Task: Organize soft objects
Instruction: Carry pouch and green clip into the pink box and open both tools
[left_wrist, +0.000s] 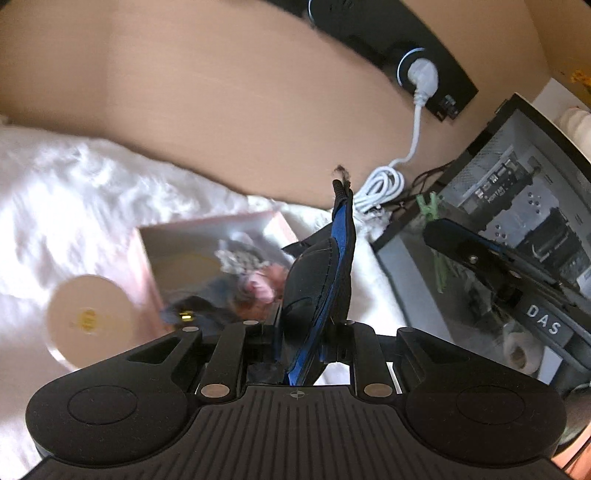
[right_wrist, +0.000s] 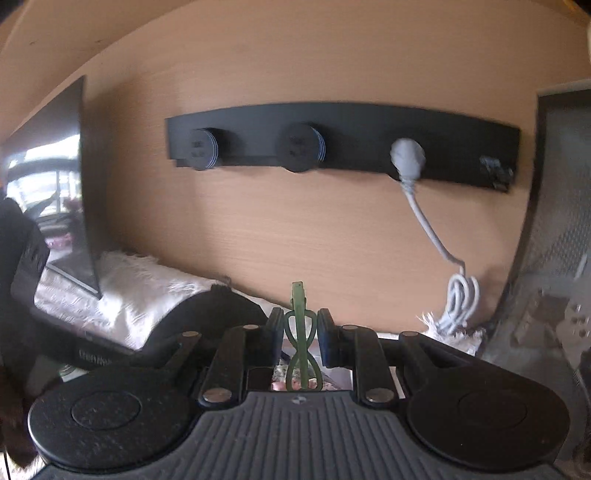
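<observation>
My left gripper (left_wrist: 306, 321) is shut on a black and blue fabric item (left_wrist: 325, 280), like a glove or padded mask, held upright above a white fluffy cover (left_wrist: 74, 192). My right gripper (right_wrist: 299, 332) is shut on a green clothes peg (right_wrist: 301, 332), held up before the wooden wall. The right gripper with the peg also shows in the left wrist view (left_wrist: 432, 214), to the right of the fabric item. A pink box (left_wrist: 207, 266) with several soft items inside lies below the left gripper.
A round cream lid (left_wrist: 88, 317) lies left of the box. A black socket strip (right_wrist: 332, 140) with a white plug and coiled cable (right_wrist: 458, 299) is on the wall. A computer case (left_wrist: 517, 229) stands at right. A dark monitor (right_wrist: 55, 192) stands at left.
</observation>
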